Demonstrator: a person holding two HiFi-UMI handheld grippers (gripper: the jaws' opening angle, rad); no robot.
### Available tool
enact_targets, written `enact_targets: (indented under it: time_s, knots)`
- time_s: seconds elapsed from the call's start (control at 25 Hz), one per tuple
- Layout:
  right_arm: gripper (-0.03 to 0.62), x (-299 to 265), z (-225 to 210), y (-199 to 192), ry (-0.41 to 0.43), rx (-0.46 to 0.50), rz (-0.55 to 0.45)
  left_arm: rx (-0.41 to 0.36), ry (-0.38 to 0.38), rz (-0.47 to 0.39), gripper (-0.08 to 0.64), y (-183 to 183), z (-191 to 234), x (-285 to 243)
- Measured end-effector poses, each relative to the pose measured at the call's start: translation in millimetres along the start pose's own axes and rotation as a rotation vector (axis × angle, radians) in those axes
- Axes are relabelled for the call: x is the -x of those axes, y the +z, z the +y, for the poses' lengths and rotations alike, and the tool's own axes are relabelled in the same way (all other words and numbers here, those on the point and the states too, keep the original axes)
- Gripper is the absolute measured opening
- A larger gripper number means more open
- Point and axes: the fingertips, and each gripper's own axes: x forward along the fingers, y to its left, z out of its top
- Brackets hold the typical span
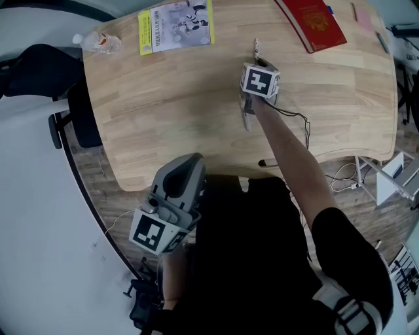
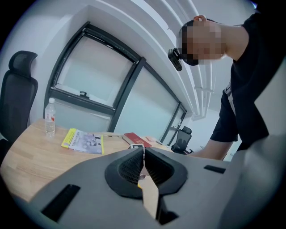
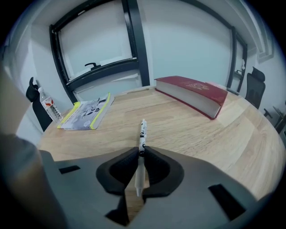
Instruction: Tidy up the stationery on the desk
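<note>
A white pen (image 3: 142, 134) with black print lies lengthwise between the pads of my right gripper (image 3: 141, 151), which is shut on it; its tip points away over the wooden desk (image 1: 170, 111). In the head view the right gripper (image 1: 257, 60) sits over the desk's middle with the pen (image 1: 256, 47) sticking out past it. My left gripper (image 1: 188, 163) hangs off the desk's near edge, its jaws closed tip to tip on nothing (image 2: 143, 152).
A red book (image 1: 314, 23) lies at the far right, a yellow-edged booklet (image 1: 175, 25) at the far left, and a water bottle (image 1: 98, 42) near the left corner. A pink item (image 1: 362, 16) lies by the right edge. A black chair (image 1: 33, 72) stands left of the desk.
</note>
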Motion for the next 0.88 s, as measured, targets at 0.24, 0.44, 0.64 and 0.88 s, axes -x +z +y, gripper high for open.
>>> enact_targets:
  time_s: [0.24, 0.44, 0.64, 0.88]
  knots:
    - [0.054, 17.9, -0.4, 15.1, 0.071, 0.042, -0.048, -0.014, 0.016, -0.017, 0.037, 0.2, -11.8, 7.4]
    - [0.054, 55.7, -14.9, 26.6, 0.153, 0.164, -0.099, -0.031, 0.024, -0.039, 0.037, 2.2, -25.5, 8.2]
    - [0.054, 88.5, -41.6, -5.9, 0.211, 0.237, -0.072, -0.050, 0.036, -0.066, 0.037, 1.1, -44.4, 9.3]
    - [0.055, 106.9, -49.3, -79.6, 0.251, 0.252, 0.031, -0.040, 0.052, -0.085, 0.037, -2.7, -64.4, 11.2]
